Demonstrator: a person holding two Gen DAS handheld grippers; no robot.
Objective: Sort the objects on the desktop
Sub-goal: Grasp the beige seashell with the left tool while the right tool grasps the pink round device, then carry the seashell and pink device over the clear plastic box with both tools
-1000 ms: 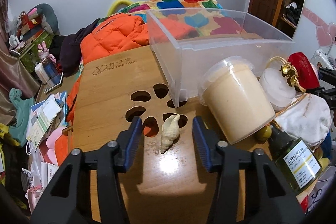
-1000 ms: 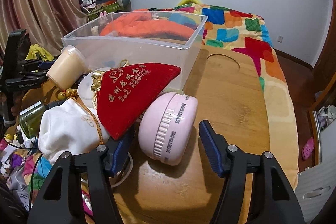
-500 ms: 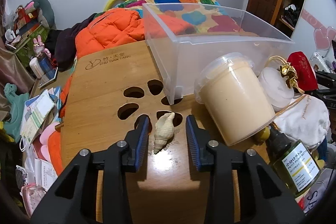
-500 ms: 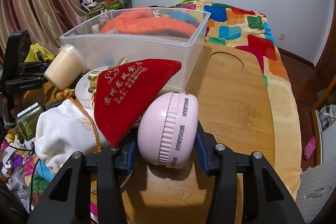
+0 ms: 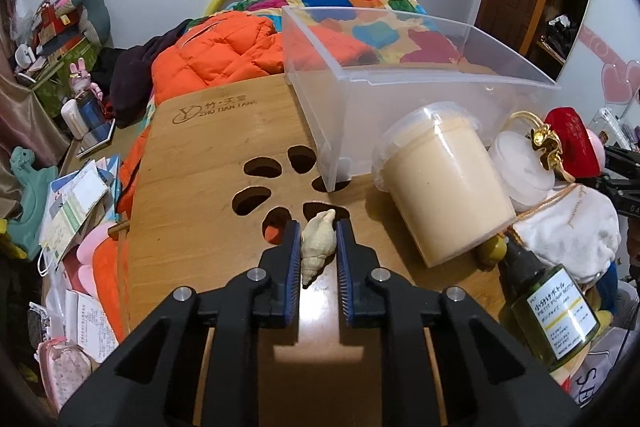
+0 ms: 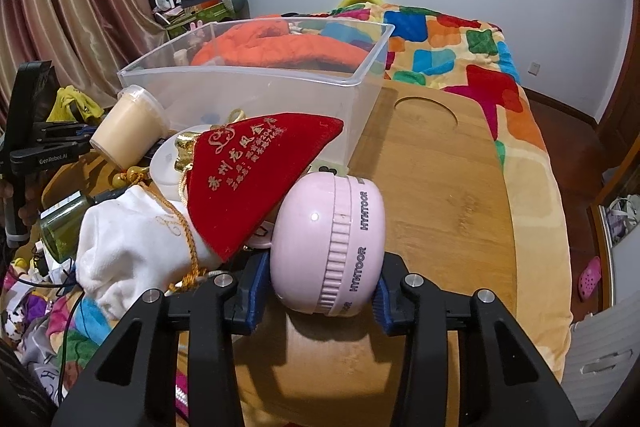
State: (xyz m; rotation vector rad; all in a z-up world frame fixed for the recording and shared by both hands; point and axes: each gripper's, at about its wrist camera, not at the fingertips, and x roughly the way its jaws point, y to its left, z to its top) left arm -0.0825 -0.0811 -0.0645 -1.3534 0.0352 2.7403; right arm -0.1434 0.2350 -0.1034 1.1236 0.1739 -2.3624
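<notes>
Looking along the left gripper [image 5: 318, 259], its blue-padded jaws, which stood well apart a second ago, have closed onto the small cream spiral seashell [image 5: 318, 247], both pads now pressing its sides while it lies on the bamboo tabletop [image 5: 208, 163] just in front of the paw-shaped cut-outs. The clear plastic storage bin [image 5: 404, 83] stands behind it, with a tipped cream-filled lidded tub [image 5: 444, 183] and a small green bottle with a black cap [image 5: 548, 299] off to the right. From the right wrist view, the right gripper [image 6: 320, 297] has likewise drawn in from a wide gap and is closing on the pink round ribbed device [image 6: 330, 243], which sits between the pads, touching both, with a red velvet pouch [image 6: 256, 179] leaning over its left side and a white drawstring bag [image 6: 132, 247] beside that. Both grasps look set, so lifting each item toward the bin seems the next step; the pouch may slide as the device comes up.
</notes>
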